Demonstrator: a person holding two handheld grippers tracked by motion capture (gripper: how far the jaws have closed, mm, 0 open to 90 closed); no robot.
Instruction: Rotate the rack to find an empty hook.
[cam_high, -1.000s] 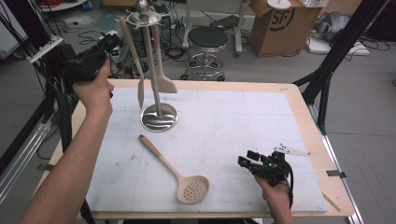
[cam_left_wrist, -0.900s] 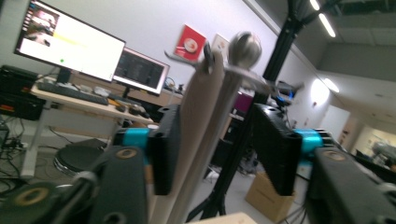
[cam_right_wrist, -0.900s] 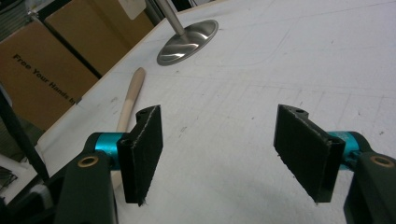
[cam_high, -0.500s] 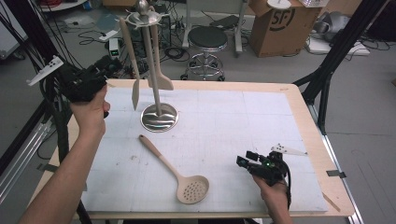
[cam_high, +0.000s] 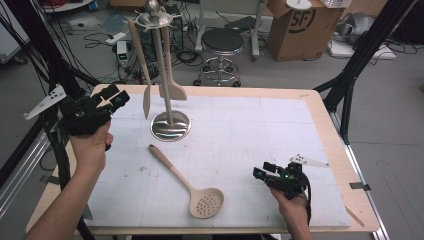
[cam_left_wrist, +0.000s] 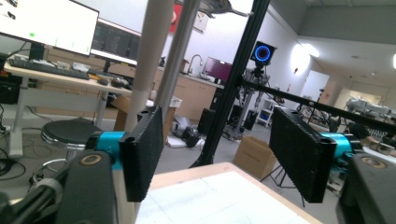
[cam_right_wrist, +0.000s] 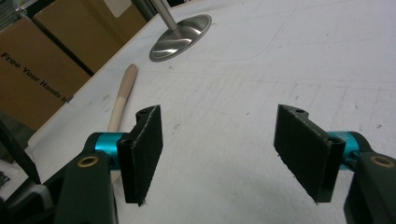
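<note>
Fingers of the left gripper (cam_high: 112, 97) stand apart with nothing between them, having just been opening; it hangs at the table's (cam_high: 300, 107) left edge, just beside the hanging spatula (cam_high: 143, 70). That spatula and a second turner (cam_high: 170, 75) hang from the steel stand (cam_high: 167, 95). Nearer the front, the slotted spoon (cam_high: 192, 187) lies flat on the white mat, bowl towards the person. Farther right, the right gripper (cam_high: 265, 172) rests low, fingers spread wide and empty.
</note>
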